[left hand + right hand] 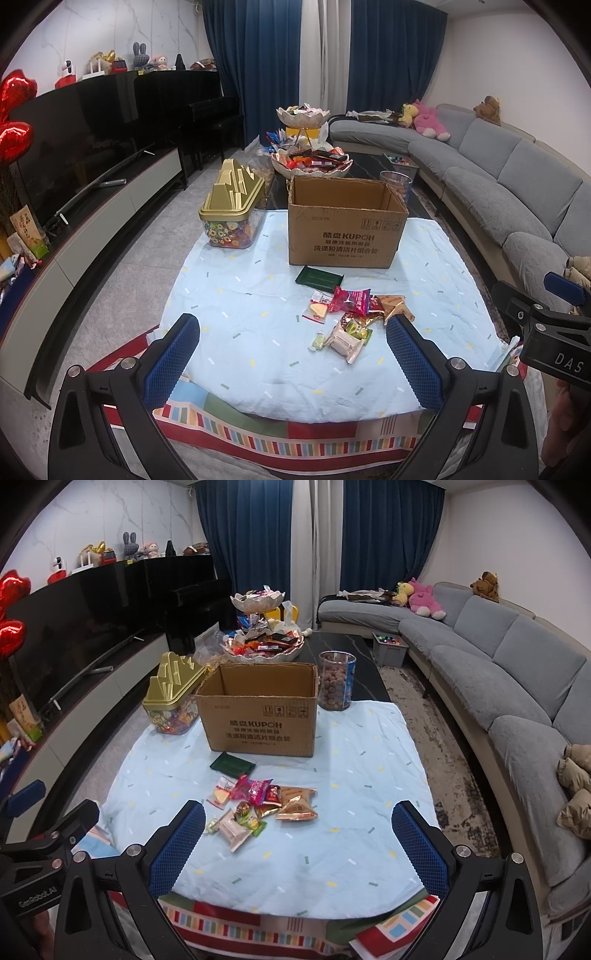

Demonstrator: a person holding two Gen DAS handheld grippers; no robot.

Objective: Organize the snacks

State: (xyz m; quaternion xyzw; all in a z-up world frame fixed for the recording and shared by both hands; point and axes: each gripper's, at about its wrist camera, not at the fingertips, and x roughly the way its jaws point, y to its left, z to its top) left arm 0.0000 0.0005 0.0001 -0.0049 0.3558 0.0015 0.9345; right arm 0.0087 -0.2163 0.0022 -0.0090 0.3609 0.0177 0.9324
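Observation:
A loose pile of snack packets (351,314) (258,805) lies on the light blue cloth (258,332) (332,830), in front of an open cardboard box (347,221) (262,709). A dark green packet (318,277) (232,764) lies flat just before the box. My left gripper (291,354) is open, held above the cloth's near edge, left of the pile. My right gripper (298,845) is open too, near the front edge, with the pile just beyond its left finger. Neither holds anything.
A gold-lidded clear candy tub (231,210) (173,698) stands left of the box. A clear jar of brown balls (337,681) stands behind the box to the right. Tiered snack bowls (310,162) (262,646) sit farther back. A grey sofa (517,686) runs along the right.

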